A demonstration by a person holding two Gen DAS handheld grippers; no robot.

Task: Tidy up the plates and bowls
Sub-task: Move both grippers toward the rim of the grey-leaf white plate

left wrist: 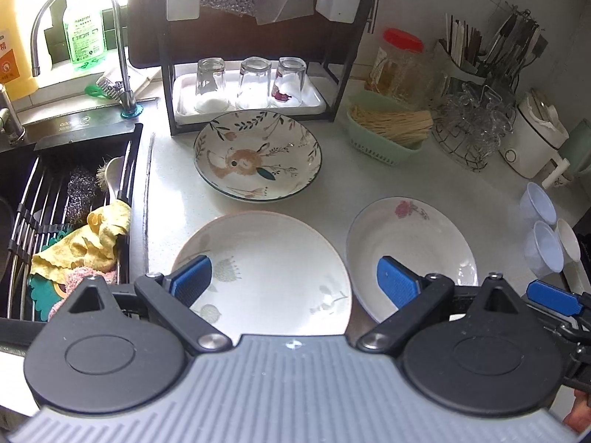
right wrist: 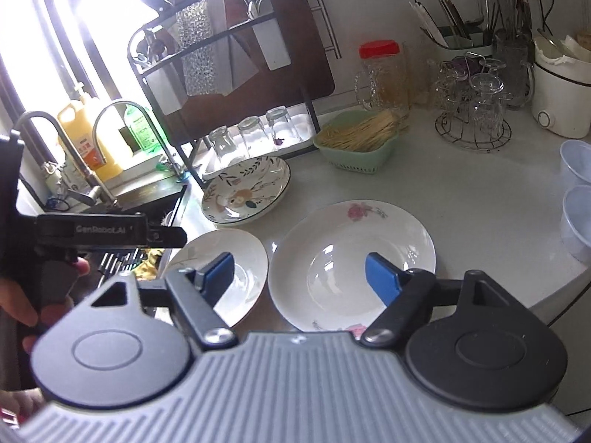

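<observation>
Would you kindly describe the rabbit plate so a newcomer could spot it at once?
Find the black rack holding upturned glasses beside the sink. The rabbit plate lies just before it. Unlike both white plates nearer the camera, it has a dark rim, leaves and a brown rabbit.

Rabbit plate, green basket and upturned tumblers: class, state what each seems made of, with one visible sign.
Rabbit plate: probably glazed ceramic, glossy with printed decoration.
Green basket: likely matte plastic, moulded slots.
Tumblers: clear glass by the look, see-through with bright reflections.

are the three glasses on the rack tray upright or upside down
Upside down. In the left wrist view each of the three glasses stands on the white tray with its wide mouth down and its thick base up.
</observation>
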